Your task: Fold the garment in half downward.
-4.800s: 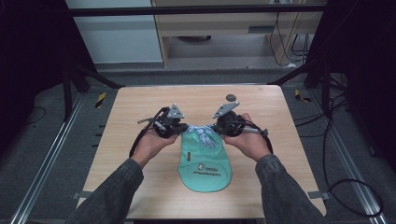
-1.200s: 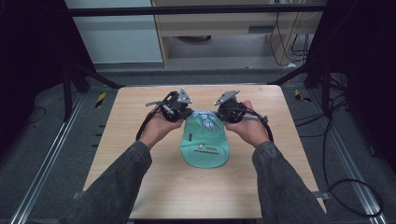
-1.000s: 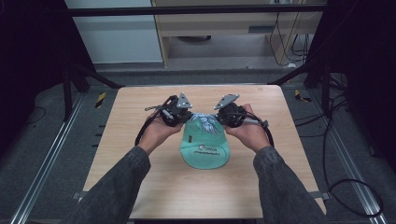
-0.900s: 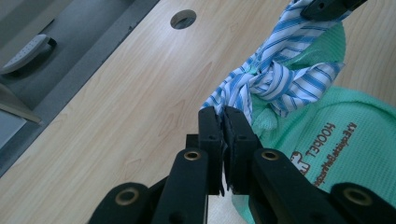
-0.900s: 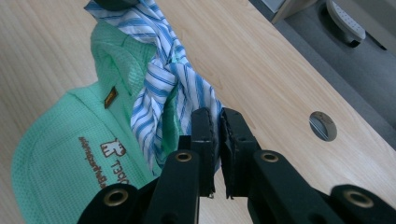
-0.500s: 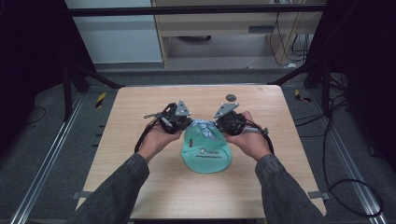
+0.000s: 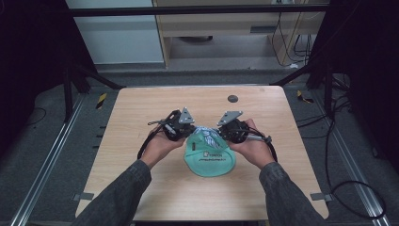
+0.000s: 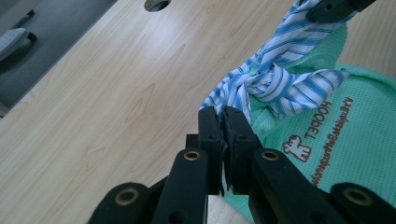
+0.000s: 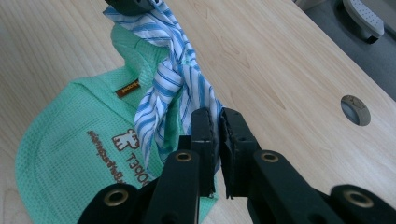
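Note:
A mint-green waffle-cloth bib (image 7: 210, 161) with brown printed lettering lies on the wooden table (image 7: 141, 113). Its blue-and-white striped ties (image 7: 207, 136) are knotted together at its far end. My left gripper (image 7: 188, 132) is shut on the left tie end, and my right gripper (image 7: 221, 133) is shut on the right one. In the left gripper view the jaws (image 8: 223, 116) pinch the striped tie (image 8: 275, 84) beside the green cloth (image 8: 355, 140). In the right gripper view the jaws (image 9: 215, 119) clamp the striped tie (image 9: 173, 74) above the bib (image 9: 70, 149).
A round cable hole (image 7: 232, 98) sits in the table's far middle, also seen as a hole (image 9: 355, 109) in the right gripper view. Bare wood lies on both sides of the bib. Dark floor, metal frame legs and cables surround the table.
Both hands have come down and back toward the person, carrying the tie ends. The bib, lifted a second ago, now lies flatter on the table.

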The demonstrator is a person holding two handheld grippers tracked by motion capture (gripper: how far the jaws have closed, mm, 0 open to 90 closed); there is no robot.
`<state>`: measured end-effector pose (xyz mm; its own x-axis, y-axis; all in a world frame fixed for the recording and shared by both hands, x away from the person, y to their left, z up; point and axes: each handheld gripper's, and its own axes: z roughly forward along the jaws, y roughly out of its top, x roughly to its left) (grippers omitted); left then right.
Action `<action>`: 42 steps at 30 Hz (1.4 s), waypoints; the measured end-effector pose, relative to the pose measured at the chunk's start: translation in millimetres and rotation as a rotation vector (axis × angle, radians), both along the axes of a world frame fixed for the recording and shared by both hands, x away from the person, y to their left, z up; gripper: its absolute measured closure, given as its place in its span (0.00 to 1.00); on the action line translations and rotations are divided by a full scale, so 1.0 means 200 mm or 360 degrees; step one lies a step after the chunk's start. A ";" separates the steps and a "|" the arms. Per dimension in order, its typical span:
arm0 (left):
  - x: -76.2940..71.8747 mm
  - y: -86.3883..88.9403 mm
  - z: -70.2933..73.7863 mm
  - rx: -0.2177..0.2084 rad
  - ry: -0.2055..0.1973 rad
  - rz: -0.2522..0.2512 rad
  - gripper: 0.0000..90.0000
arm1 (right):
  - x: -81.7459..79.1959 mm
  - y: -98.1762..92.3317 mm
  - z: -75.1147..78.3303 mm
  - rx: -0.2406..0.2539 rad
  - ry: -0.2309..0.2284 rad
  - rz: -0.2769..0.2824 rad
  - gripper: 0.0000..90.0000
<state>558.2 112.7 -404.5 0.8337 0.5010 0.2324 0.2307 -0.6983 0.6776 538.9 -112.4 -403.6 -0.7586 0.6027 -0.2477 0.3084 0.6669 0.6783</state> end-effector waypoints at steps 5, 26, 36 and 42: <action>-0.04 0.01 -0.01 -0.0012 0.0010 -0.0019 0.96 | -0.04 0.00 -0.02 0.0004 0.0005 0.0015 0.94; -0.19 0.07 -0.11 -0.0043 0.0068 -0.0070 0.96 | -0.21 0.01 -0.09 0.0009 0.0014 0.0090 0.93; -0.23 0.08 -0.14 -0.0041 0.0079 -0.0090 0.96 | -0.25 0.01 -0.11 -0.0005 0.0032 0.0116 0.92; -0.25 0.08 -0.16 -0.0039 0.0084 -0.0097 0.96 | -0.27 0.02 -0.12 -0.0009 0.0034 0.0127 0.92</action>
